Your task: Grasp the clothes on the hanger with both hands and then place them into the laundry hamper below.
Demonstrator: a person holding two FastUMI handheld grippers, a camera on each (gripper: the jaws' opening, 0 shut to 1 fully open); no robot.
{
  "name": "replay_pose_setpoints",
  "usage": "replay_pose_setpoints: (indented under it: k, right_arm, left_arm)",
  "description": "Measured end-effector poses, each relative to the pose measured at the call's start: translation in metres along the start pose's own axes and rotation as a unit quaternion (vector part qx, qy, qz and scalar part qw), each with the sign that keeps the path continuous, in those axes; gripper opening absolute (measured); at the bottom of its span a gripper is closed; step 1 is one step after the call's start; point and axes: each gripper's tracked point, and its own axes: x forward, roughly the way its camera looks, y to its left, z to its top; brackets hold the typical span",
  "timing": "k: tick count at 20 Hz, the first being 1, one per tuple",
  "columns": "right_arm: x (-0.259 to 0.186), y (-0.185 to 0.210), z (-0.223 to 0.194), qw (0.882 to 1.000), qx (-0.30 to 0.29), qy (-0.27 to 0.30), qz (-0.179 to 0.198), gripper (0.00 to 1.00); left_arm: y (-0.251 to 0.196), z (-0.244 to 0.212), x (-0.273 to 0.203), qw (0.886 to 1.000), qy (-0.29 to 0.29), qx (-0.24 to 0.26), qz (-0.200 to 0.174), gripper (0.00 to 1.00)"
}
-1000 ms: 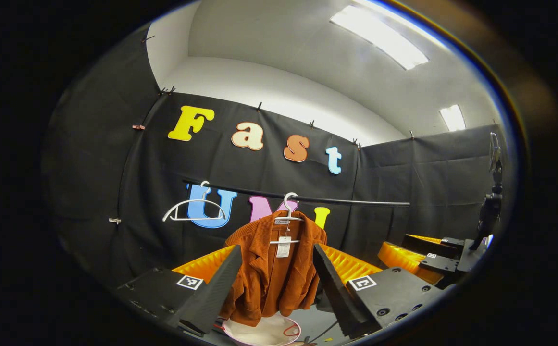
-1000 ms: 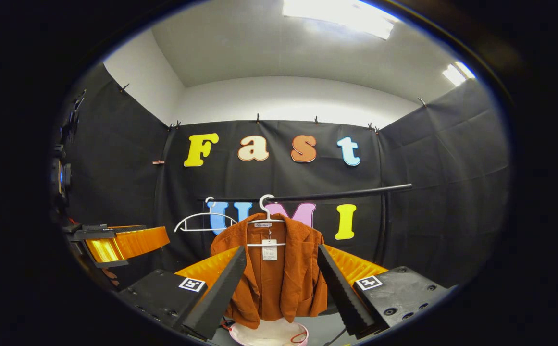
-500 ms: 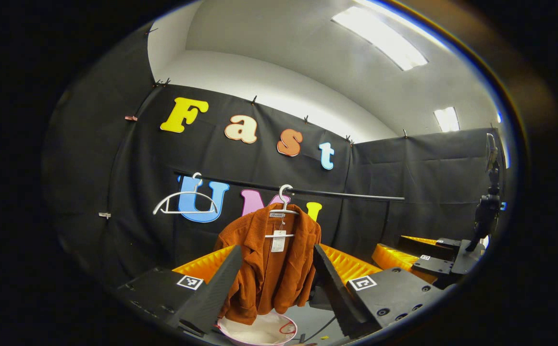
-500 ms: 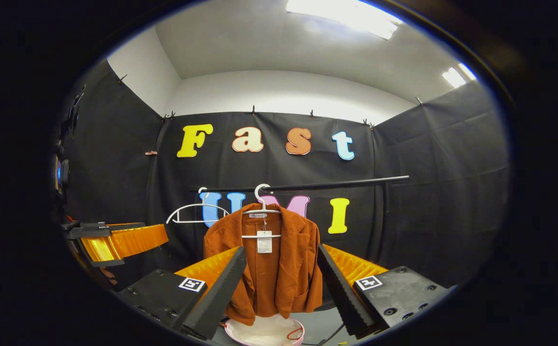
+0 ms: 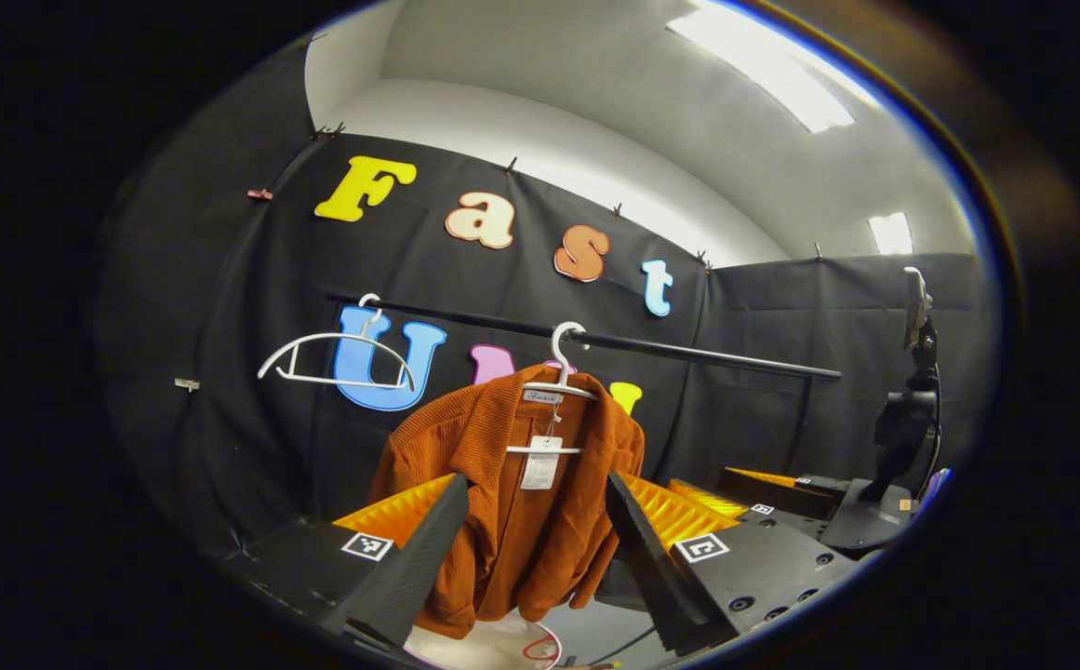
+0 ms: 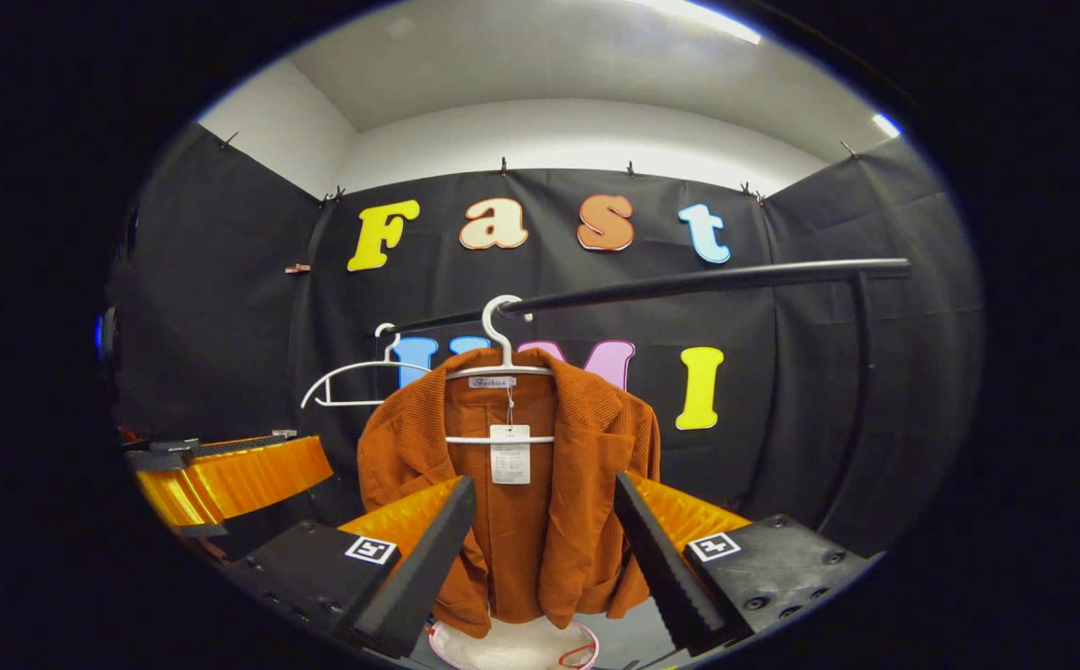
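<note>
A rust-orange jacket [image 5: 512,507] [image 6: 512,502] hangs on a white hanger [image 5: 553,391] [image 6: 500,372] from a black rail [image 5: 688,354] [image 6: 688,279]. A paper tag dangles at its collar. Below it sits the white laundry hamper [image 5: 488,647] [image 6: 512,645], only its rim in sight. My left gripper [image 5: 535,521] is open, its fingers framing the jacket from a short distance. My right gripper [image 6: 544,521] is open too, also short of the cloth. In the left gripper view the right gripper [image 5: 763,498] shows at the right; in the right gripper view the left gripper [image 6: 223,475] shows at the left.
An empty white hanger [image 5: 335,358] [image 6: 349,381] hangs on the rail to the jacket's left. A black camera stand [image 5: 907,419] rises at the far right of the left gripper view. Black cloth walls close the booth on three sides.
Both grippers have moved closer to the jacket, which now looks larger between the fingers. The rail and hangers sit higher in both views. Both stay open.
</note>
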Motion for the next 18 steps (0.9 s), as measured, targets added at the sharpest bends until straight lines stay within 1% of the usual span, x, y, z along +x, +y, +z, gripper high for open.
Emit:
replay_pose_setpoints:
  k: [1,2,3,5,8,12,14,18]
  right_arm:
    - [0.017,-0.005,-0.006,1.000,0.002,0.003,0.004,0.97]
    - [0.032,-0.009,-0.015,1.000,0.006,0.007,0.011,0.99]
    - [0.049,-0.012,-0.027,1.000,0.011,0.018,0.020,0.97]
    - [0.074,-0.020,-0.047,0.999,0.021,0.038,0.032,0.98]
    - [0.104,-0.032,-0.067,0.997,0.032,0.053,0.036,0.98]
    - [0.138,-0.039,-0.090,0.994,0.061,0.081,0.042,0.99]
    - [0.150,-0.037,-0.097,0.992,0.068,0.088,0.052,0.98]
    - [0.166,-0.035,-0.101,0.992,0.063,0.087,0.065,0.98]
  left_arm:
    - [0.003,-0.005,0.013,1.000,-0.002,0.002,0.016,0.94]
    - [0.005,-0.014,0.025,0.999,-0.002,0.004,0.033,0.94]
    - [0.008,-0.022,0.036,0.999,0.000,0.005,0.048,0.94]
    - [0.008,-0.037,0.058,0.998,0.009,0.004,0.069,0.94]
    - [0.014,-0.058,0.083,0.995,0.026,0.009,0.100,0.94]
    - [0.032,-0.070,0.106,0.988,0.017,0.023,0.152,0.94]
    - [0.037,-0.078,0.115,0.985,0.021,0.022,0.168,0.94]
    - [0.048,-0.089,0.133,0.980,0.021,0.019,0.195,0.94]
